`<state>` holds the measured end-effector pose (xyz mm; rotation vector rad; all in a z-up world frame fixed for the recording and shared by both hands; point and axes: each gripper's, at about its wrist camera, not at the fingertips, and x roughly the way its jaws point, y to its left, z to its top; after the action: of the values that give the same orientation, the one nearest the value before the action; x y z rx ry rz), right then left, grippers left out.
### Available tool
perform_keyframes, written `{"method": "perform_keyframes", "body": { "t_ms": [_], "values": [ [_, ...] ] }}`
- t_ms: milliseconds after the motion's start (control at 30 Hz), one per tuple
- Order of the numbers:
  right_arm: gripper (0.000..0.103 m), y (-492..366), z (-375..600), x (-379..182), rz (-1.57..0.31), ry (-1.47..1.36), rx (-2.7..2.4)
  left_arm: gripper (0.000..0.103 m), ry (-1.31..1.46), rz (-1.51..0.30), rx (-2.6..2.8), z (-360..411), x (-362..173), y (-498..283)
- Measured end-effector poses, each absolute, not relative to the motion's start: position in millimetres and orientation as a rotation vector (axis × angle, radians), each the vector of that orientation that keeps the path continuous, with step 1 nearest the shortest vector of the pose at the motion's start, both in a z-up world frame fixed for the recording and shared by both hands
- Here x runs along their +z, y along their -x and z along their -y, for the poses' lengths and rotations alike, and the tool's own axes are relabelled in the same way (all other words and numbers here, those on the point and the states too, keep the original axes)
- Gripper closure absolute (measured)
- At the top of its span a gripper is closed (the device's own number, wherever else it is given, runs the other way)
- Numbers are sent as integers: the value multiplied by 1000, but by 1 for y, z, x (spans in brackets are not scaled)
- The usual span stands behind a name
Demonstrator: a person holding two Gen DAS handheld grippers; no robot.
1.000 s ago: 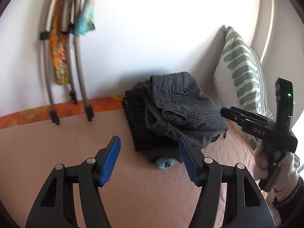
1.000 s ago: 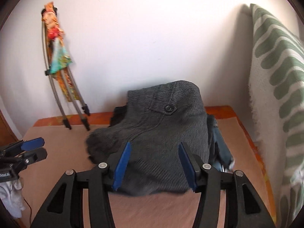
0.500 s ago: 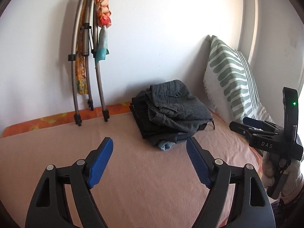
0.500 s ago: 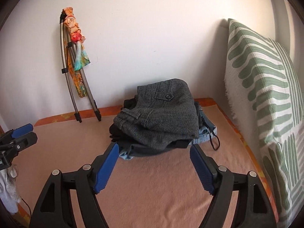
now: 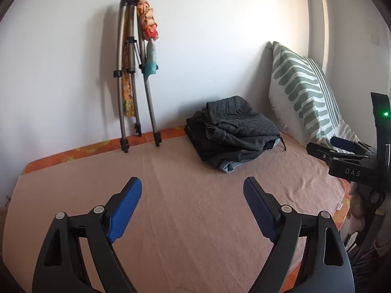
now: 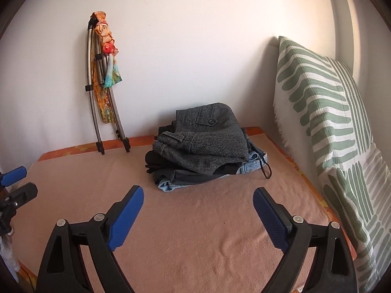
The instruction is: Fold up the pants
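Folded grey pants [image 5: 240, 124] [image 6: 207, 139] lie on top of a pile of folded dark and blue clothes [image 6: 195, 178] at the far side of the pink-covered bed [image 5: 185, 210]. My left gripper [image 5: 193, 202] is open and empty, well back from the pile. My right gripper [image 6: 198, 210] is open and empty, also back from the pile. The right gripper shows at the right edge of the left wrist view [image 5: 352, 151], and the left gripper at the left edge of the right wrist view [image 6: 14, 185].
A folded tripod with a colourful scarf [image 5: 136, 73] [image 6: 102, 88] leans on the white wall at the back left. A green-and-white striped pillow [image 5: 303, 92] [image 6: 325, 127] stands along the right side. An orange mattress edge [image 5: 73, 151] borders the pink cover.
Both grippers have pulled back from the pile and opened wider. The grey pants stay on top of the pile.
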<state>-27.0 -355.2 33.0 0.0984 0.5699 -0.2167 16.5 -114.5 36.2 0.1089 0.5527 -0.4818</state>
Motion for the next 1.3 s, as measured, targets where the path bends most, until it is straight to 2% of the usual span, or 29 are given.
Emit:
{"method": "perform_keyframes", "body": {
  "t_ms": [233, 467, 1300],
  "values": [
    [0, 25, 344, 19, -544, -57, -236, 17, -147, -556, -417, 110, 22, -21],
    [0, 14, 337, 7, -588, -122, -198, 12, -137, -582, -369, 101, 7, -26],
    [0, 11, 328, 5, -581, -102, -206, 12, -105, -590, -404, 98, 8, -22]
  ]
}}
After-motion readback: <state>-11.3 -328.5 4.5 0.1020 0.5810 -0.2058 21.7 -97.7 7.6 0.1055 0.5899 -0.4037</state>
